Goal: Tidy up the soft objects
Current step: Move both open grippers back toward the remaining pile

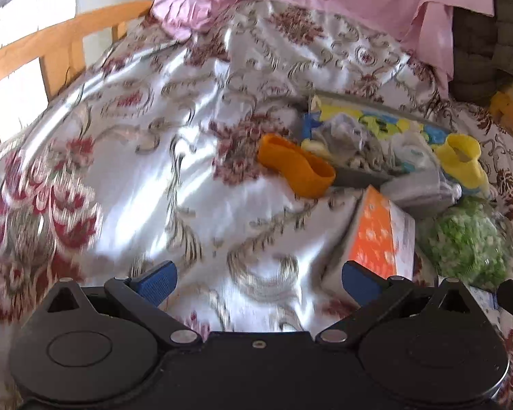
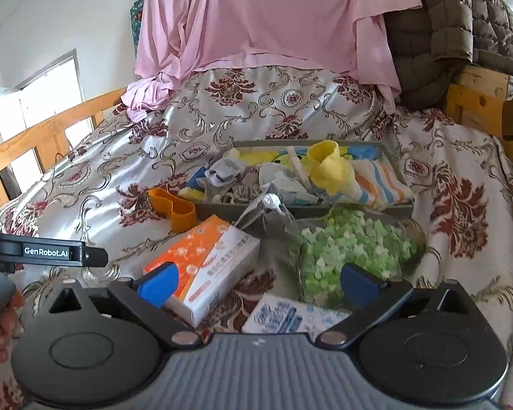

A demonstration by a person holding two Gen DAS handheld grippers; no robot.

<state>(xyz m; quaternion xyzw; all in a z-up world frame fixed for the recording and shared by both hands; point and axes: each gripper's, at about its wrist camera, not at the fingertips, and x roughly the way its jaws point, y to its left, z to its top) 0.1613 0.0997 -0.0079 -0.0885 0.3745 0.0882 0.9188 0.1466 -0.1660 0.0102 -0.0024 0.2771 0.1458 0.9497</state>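
Note:
A grey tray (image 2: 301,210) on the floral bedspread holds grey socks (image 2: 222,172), a yellow sock (image 2: 326,167) and a striped cloth (image 2: 379,179). An orange sock (image 2: 172,208) lies just left of the tray; it also shows in the left wrist view (image 1: 296,165). An orange-and-white tissue pack (image 2: 205,263), a bag of green pieces (image 2: 352,253) and a blue-and-white pack (image 2: 290,314) lie in front of the tray. My right gripper (image 2: 258,282) is open and empty above these packs. My left gripper (image 1: 258,280) is open and empty over the bedspread, left of the tissue pack (image 1: 376,235).
A pink cloth (image 2: 256,24) and an olive quilted jacket (image 2: 461,27) hang behind the tray. A wooden bed rail (image 2: 44,133) runs along the left. A wooden frame (image 2: 478,102) stands at the right. The left handle (image 2: 44,251) shows at the right view's left edge.

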